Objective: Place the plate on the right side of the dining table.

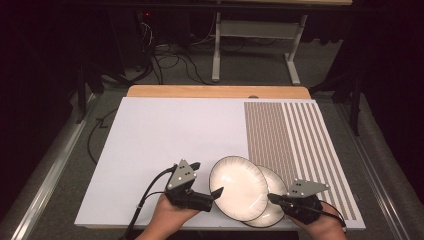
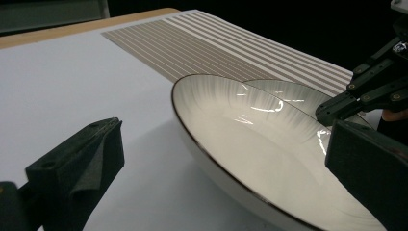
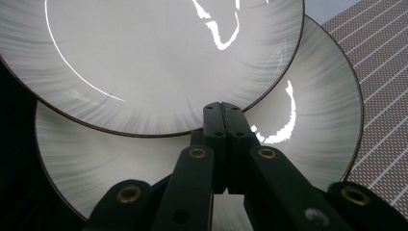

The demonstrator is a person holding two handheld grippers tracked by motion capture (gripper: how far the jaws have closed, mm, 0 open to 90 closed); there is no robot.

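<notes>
High view: two white plates with dark rims are lying near the front edge of a white mat [image 1: 165, 135], at the border of its striped panel [image 1: 295, 140]. The upper plate [image 1: 239, 187] is overlapping and leaning on the lower plate [image 1: 274, 210]. The left gripper [image 1: 212, 194] is pointing at the upper plate's left rim, with one jaw tip just at the rim. The right gripper [image 1: 274, 198] is sitting over the lower plate, next to the upper plate's right edge.

Left gripper view: the left gripper's jaws are standing wide apart, holding nothing. One jaw is over the bare mat [image 2: 72, 86]; the other is over the near bowl of the upper plate [image 2: 250, 139]. The lower plate [image 2: 293, 94] is showing behind it, with the right gripper [image 2: 332, 109] at its far side.

Right gripper view: the right gripper [image 3: 224, 108] has its jaws pressed fully together, tips meeting above the lower plate [image 3: 312, 96], right at the edge of the upper plate [image 3: 154, 57]. Whether the tips are touching that edge is unclear from here; nothing appears to be pinched between them.
</notes>
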